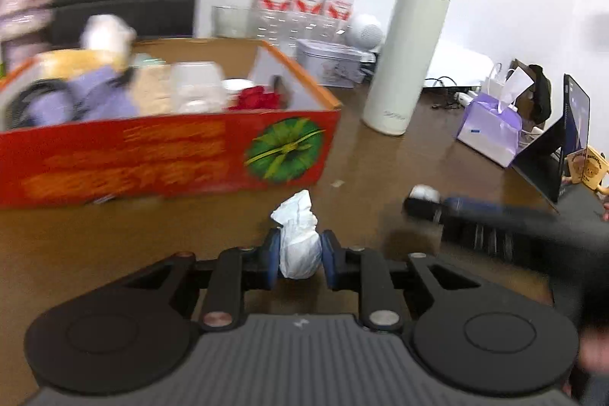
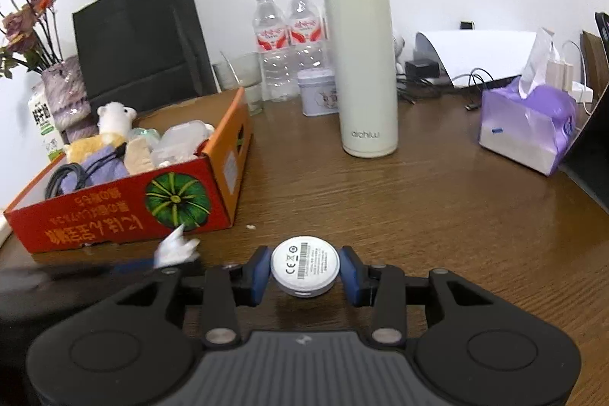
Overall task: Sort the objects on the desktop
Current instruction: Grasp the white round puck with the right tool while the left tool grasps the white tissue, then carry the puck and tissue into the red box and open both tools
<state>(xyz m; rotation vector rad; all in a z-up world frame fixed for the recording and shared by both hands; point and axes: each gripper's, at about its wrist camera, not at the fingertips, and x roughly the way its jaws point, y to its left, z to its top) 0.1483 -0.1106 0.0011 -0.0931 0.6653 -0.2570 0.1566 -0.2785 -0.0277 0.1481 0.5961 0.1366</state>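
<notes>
My left gripper [image 1: 299,253] is shut on a crumpled white tissue [image 1: 298,238] and holds it over the brown table, in front of the red cardboard box [image 1: 163,155]. The same tissue [image 2: 176,248] and the blurred left gripper show at the left of the right wrist view. My right gripper [image 2: 304,271] is shut on a round white disc-shaped device [image 2: 304,267] with its label side up, just above the table. The red box [image 2: 114,212] holds a plush toy [image 2: 110,124], cables and plastic cases. The right gripper also shows blurred in the left wrist view [image 1: 422,200].
A cream thermos [image 2: 363,63] stands mid-table. Behind it are water bottles [image 2: 289,44], a small tin [image 2: 318,92], a glass [image 2: 243,78] and a black paper bag [image 2: 141,33]. A purple tissue pack [image 2: 529,128] sits at the right, a flower vase [image 2: 64,90] at the left.
</notes>
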